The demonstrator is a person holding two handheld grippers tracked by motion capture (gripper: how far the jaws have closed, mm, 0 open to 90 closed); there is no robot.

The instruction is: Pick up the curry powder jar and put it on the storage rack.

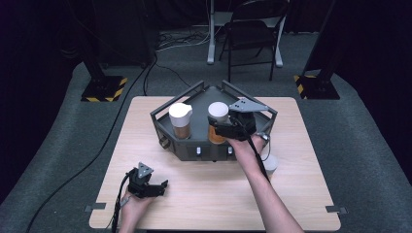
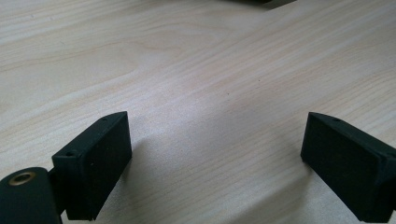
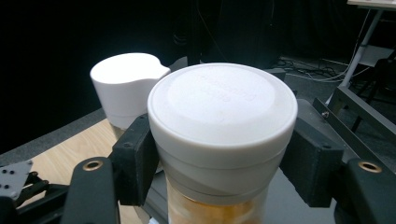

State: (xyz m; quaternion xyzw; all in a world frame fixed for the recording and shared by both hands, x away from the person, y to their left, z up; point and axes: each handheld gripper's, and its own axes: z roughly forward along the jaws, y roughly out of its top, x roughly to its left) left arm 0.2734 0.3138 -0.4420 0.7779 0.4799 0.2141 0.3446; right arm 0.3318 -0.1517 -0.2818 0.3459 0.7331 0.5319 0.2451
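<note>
Currently the right claw (image 3: 219,158) is clamped on the white lid of the jar (image 3: 223,135), one jaw on each side. The jar stands upright, long axis vertical, in the right part of the grey rack (image 1: 194,150) beside a second jar (image 1: 180,120). Well apart, the left claw (image 1: 148,186) rests released and empty on the tabletop (image 1: 204,194).

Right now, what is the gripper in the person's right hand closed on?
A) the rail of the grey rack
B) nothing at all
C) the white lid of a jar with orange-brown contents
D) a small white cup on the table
C: in the right gripper view the right gripper has its black jaws pressed against both sides of the jar just under its white lid.
</note>
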